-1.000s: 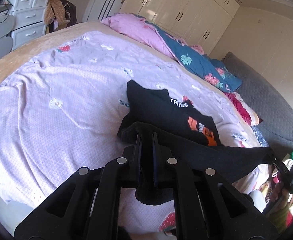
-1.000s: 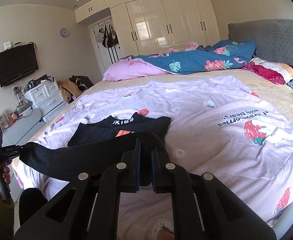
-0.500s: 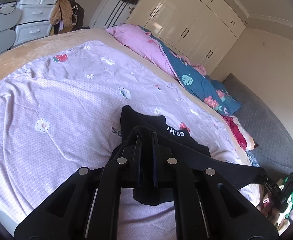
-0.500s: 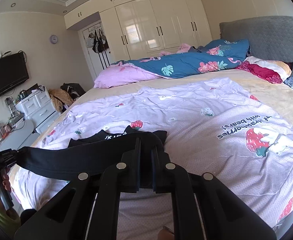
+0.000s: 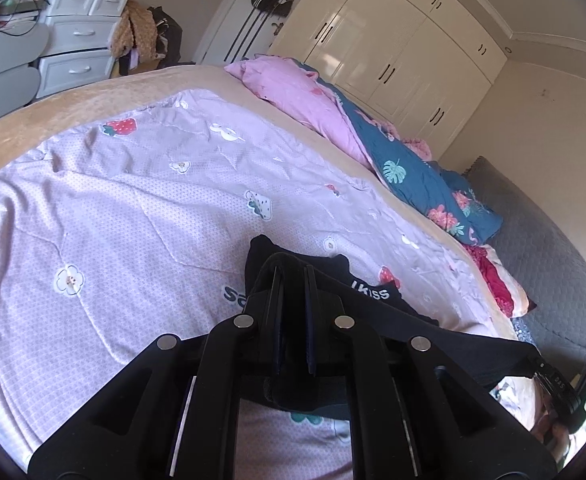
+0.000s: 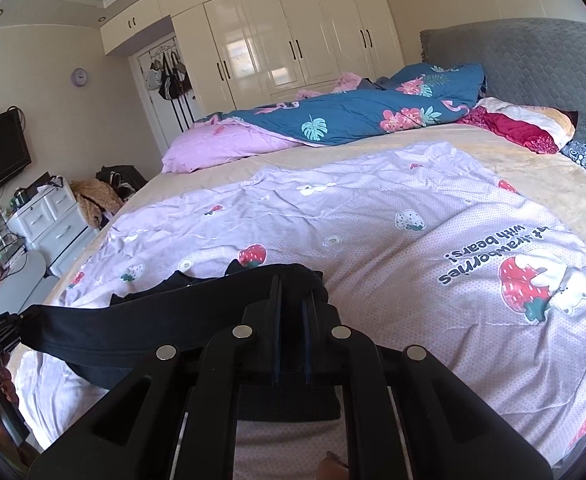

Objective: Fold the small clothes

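Black shirt (image 5: 377, 300) fills your left view: your left gripper (image 5: 291, 280) pinches its hem, carried forward since a second ago, now hiding the orange print toward 12 o'clock. Right view: your right gripper (image 6: 291, 292) clamps the other corner, hem stretched taut toward 9 o'clock over the lilac quilt (image 6: 373, 216); I judge the fold is half made.
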The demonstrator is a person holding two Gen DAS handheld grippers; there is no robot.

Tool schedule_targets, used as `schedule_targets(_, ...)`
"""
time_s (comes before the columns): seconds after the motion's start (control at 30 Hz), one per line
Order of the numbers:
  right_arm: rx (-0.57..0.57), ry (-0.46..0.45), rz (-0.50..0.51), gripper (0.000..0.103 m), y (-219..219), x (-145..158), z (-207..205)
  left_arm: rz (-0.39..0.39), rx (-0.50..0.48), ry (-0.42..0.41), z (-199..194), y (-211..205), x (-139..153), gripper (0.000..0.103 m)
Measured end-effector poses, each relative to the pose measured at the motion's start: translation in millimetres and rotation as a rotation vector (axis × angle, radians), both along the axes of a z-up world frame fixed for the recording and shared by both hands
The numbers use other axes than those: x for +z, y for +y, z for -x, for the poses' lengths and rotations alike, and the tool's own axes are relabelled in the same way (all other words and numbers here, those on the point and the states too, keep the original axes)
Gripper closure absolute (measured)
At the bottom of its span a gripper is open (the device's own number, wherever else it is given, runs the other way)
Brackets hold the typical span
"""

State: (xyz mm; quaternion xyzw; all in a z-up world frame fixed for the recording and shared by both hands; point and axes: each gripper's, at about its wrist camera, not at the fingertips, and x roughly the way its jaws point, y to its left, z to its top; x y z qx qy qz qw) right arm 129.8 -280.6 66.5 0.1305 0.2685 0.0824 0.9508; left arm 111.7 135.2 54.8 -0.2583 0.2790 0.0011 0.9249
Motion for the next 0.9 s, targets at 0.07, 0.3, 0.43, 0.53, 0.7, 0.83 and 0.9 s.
schedule_targets(0.07,-0.001,0.010,0.009,0.095,2.2,-4.2,-9.0,0.001,0.008,0.012,-8.3,1.2,-6.6,0.100)
schedule_targets(0.3,0.000,0.036,0.078,0.095,14.6,-24.4,-31.5,-0.002,0.016,0.047,-27.4,4.9,-28.3,0.100)
schedule_targets(0.43,-0.005,0.063,0.088,0.095,18.8,-38.9,-43.4,-0.015,0.013,0.067,-36.0,4.9,-37.6,0.100)
schedule_targets(0.53,-0.014,0.077,0.099,0.095,22.0,-46.1,-51.5,-0.019,0.008,0.077,-41.5,5.1,-43.8,0.099)
schedule_targets(0.7,-0.077,0.074,0.133,0.068,23.3,-54.9,-55.1,-0.046,0.033,0.079,-42.4,9.3,-46.0,0.095)
schedule_targets(0.83,-0.093,0.054,0.147,0.059,21.6,-59.1,-48.5,-0.058,0.024,0.080,-34.2,7.9,-44.4,0.087)
schedule_targets(0.9,-0.081,0.040,0.158,0.059,23.4,-59.9,-42.0,-0.076,0.012,0.072,-27.6,3.6,-41.8,0.072)
